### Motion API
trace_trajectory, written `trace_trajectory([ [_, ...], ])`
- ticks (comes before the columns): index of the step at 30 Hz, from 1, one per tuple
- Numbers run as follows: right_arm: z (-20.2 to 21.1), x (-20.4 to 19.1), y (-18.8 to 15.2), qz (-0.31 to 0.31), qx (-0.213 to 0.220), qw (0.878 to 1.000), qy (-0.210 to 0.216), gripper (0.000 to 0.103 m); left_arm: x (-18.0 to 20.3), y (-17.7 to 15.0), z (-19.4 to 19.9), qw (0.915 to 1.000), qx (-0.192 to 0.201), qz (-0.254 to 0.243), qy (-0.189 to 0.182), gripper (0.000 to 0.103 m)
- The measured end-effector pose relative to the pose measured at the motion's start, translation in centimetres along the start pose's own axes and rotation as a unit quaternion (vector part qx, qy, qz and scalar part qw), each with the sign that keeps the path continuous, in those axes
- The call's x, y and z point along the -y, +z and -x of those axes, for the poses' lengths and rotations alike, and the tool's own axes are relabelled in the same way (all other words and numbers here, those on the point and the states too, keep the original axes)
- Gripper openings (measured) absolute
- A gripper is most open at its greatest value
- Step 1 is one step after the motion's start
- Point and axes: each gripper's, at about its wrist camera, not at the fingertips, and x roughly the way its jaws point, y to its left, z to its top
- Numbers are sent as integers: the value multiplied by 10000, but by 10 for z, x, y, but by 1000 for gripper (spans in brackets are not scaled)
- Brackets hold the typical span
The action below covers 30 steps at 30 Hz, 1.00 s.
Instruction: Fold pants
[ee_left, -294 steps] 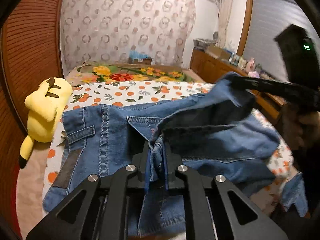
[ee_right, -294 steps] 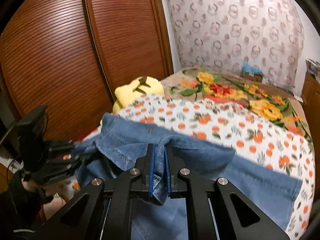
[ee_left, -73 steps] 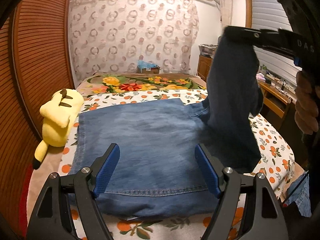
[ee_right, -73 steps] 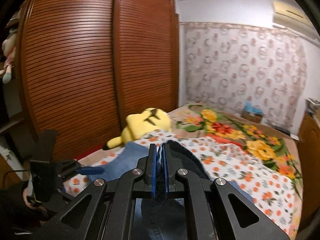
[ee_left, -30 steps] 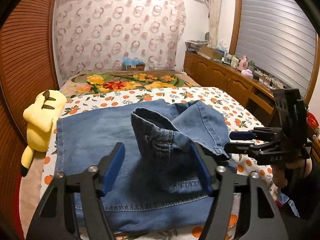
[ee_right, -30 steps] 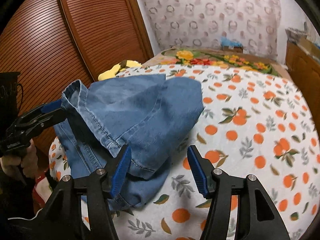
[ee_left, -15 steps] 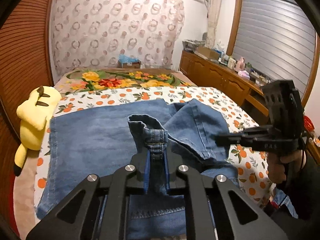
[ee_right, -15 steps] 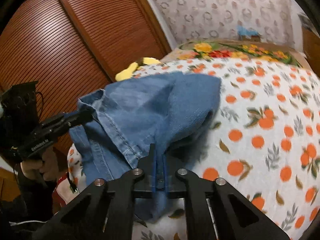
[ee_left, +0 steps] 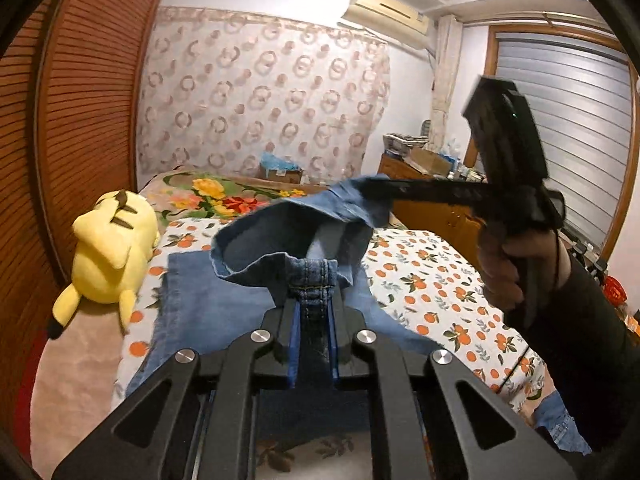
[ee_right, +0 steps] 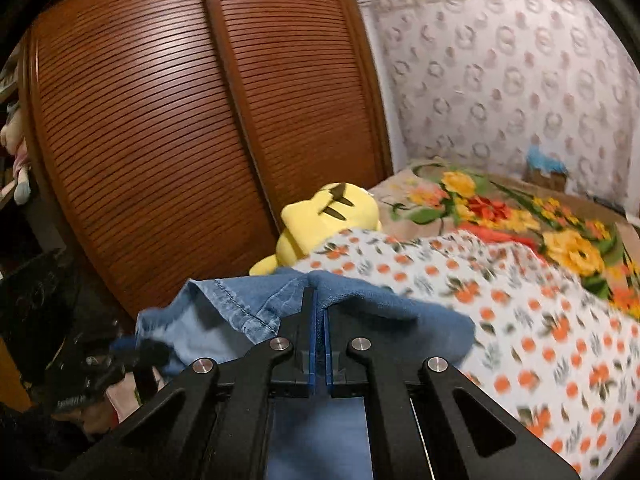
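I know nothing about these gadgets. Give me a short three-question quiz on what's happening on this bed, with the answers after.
1. True or false: both grippers are shut on the jeans.
2. Which toy lies beside the jeans on the bed? A) a brown bear B) a yellow plush C) a red car
3. Fill in: the left gripper pinches a thick stitched ____ of denim.

Key
1. True: the left gripper clamps a folded seam, and the right gripper clamps an edge of the same cloth, both held above the bed.
2. B: the yellow plush lies at the bed's edge near the wooden slatted doors.
3. seam
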Motion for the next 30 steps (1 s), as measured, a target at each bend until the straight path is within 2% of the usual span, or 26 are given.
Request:
trace_trajectory([
  [8,-73,-17,18,144,-367,9991,157,2,-37,-30,-8,9980,-410,347,342,12],
  [15,-144,-20,35,81,-867,9962,45,2,-51,-56,-25,9933,-852,437,647,15],
  [18,-173,-22,40,60,-1077,9941,-63,2,-55,-58,-24,9921,-890,480,742,26],
  [20,-184,-22,45,22,-1150,9932,-202,3,-58,-61,-20,9916,-884,519,793,40],
  [23,-180,-24,49,-68,-1069,9940,-223,19,-59,-60,-16,9918,-851,399,870,44],
  [25,-170,-25,52,-71,-880,9958,-228,45,-59,-58,-15,9919,-822,381,892,44],
  [28,-155,-26,47,-8,-688,9975,-128,54,-59,-54,-12,9925,-713,361,925,45],
  [30,-144,-24,42,89,-595,9979,-221,55,-60,-50,-11,9928,-654,335,941,45],
])
